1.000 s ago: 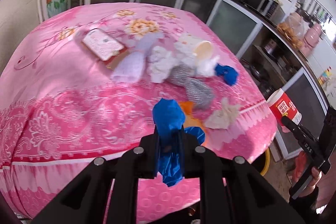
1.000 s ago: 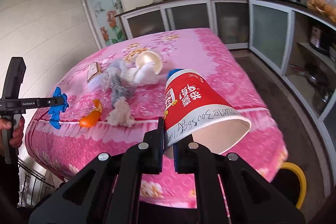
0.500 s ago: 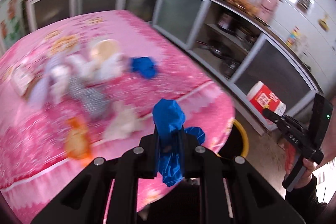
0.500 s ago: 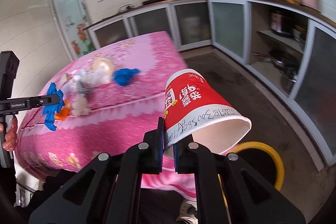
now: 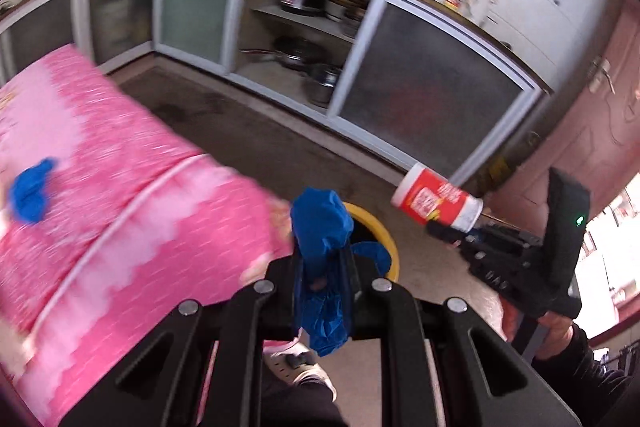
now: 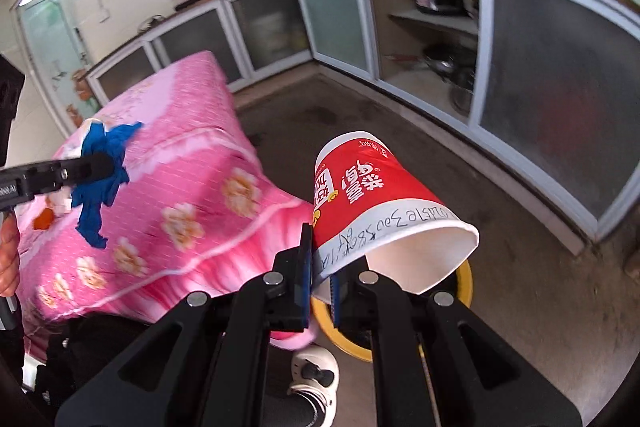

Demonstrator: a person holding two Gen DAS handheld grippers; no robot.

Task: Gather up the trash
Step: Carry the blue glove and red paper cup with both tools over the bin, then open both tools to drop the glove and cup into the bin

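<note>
We had swung both loads off the bench toward the yellow-rimmed bin (image 6: 466, 277) on the floor: left gripper (image 5: 322, 269) clamped on the blue wad (image 5: 320, 223), right gripper (image 6: 320, 281) pinching the red cup (image 6: 372, 203), both near the bin, ready to drop.

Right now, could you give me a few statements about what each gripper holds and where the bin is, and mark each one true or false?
1. The left gripper is shut on a blue glove. True.
2. The right gripper holds a green bottle. False: it pinches the rim of a red and white paper cup.
3. A yellow-rimmed bin stands on the floor beside the pink-covered table. True.
4. The cup is already inside the bin. False: the right gripper holds it above the floor.
5. No blue item remains on the table. False: another blue glove lies there.
</note>
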